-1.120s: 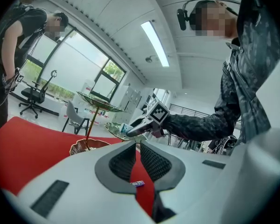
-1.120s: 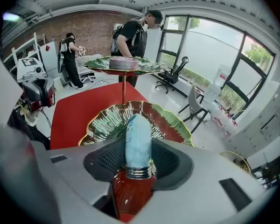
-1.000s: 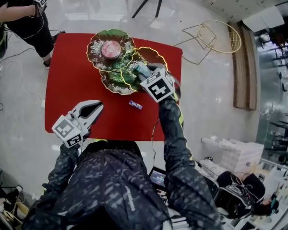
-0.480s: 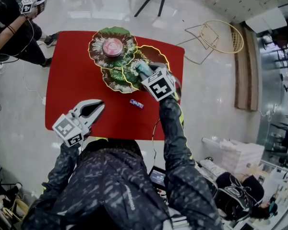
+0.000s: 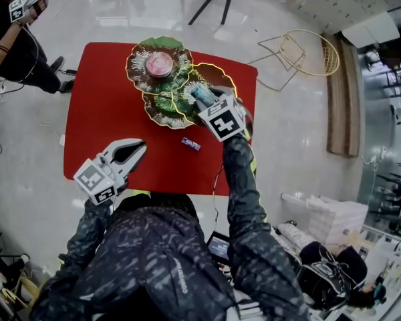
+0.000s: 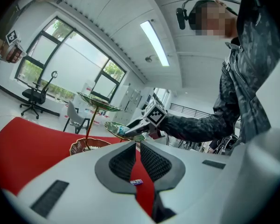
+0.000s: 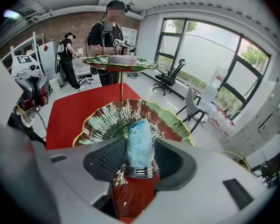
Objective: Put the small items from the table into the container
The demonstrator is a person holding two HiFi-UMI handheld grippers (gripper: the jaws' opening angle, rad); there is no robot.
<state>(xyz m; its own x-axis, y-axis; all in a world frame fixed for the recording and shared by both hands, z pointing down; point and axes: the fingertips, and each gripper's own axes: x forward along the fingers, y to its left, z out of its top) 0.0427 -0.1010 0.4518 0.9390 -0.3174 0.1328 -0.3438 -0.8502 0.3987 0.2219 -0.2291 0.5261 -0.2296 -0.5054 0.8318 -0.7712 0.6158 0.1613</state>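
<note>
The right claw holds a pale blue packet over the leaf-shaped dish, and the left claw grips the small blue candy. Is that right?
Not quite. The left claw is shut on nothing: the left gripper view shows its jaws together, with the small blue candy lying loose on the red table. The right claw does hold the pale blue packet over the leaf-shaped dish.

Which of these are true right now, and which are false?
1. The right gripper holds a packet. True.
2. The left gripper is open. False: it is shut, with nothing in it.
3. A candy lies on the table. True.
4. The top dish is empty. False: a pink round thing lies in it.
</note>
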